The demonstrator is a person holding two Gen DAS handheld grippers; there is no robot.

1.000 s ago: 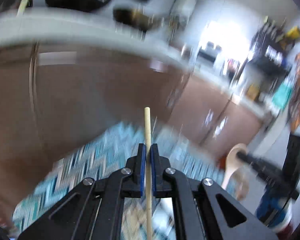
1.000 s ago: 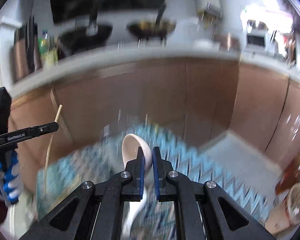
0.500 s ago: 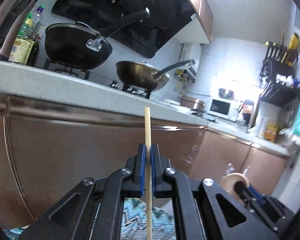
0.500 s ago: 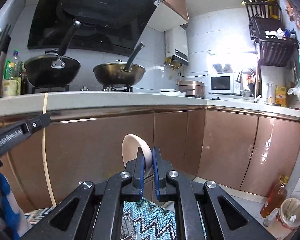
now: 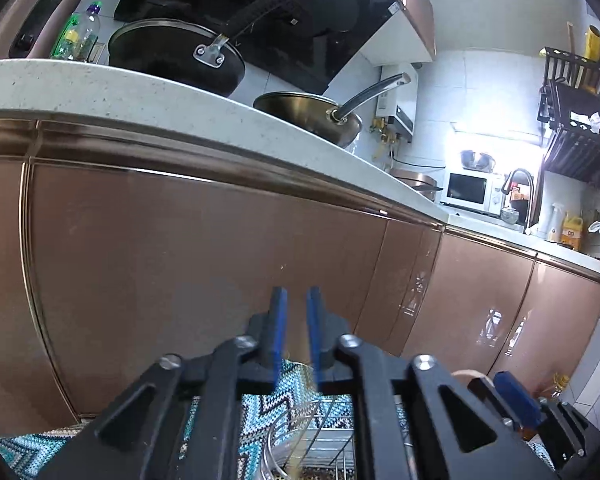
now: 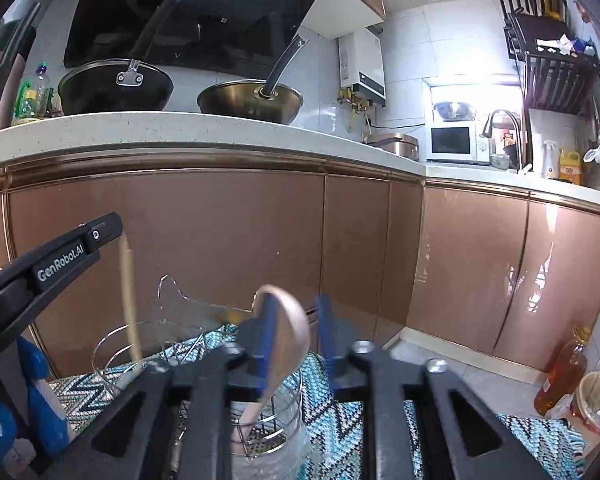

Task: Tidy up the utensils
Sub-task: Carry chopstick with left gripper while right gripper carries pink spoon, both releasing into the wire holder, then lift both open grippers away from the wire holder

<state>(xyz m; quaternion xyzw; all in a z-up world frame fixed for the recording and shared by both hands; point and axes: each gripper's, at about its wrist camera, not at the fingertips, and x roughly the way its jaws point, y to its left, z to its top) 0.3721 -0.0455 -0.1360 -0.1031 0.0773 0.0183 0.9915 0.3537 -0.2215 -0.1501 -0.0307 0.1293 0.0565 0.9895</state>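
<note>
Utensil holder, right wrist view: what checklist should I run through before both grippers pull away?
1. Left gripper open, nothing between its fingers: ok.
2. Chopstick inside the wire utensil holder: its lower end passes into the left ring, ok. Whether it is settled: cannot tell, as it is blurred.
3. Right gripper open: ok.
4. Wooden spoon handle-down in the holder's middle cup: ok.
5. Spoon bowl clear of the right gripper's fingers: cannot tell. It stands between them, close to the left one.
6. Holder upright on the zigzag mat: ok.
</note>
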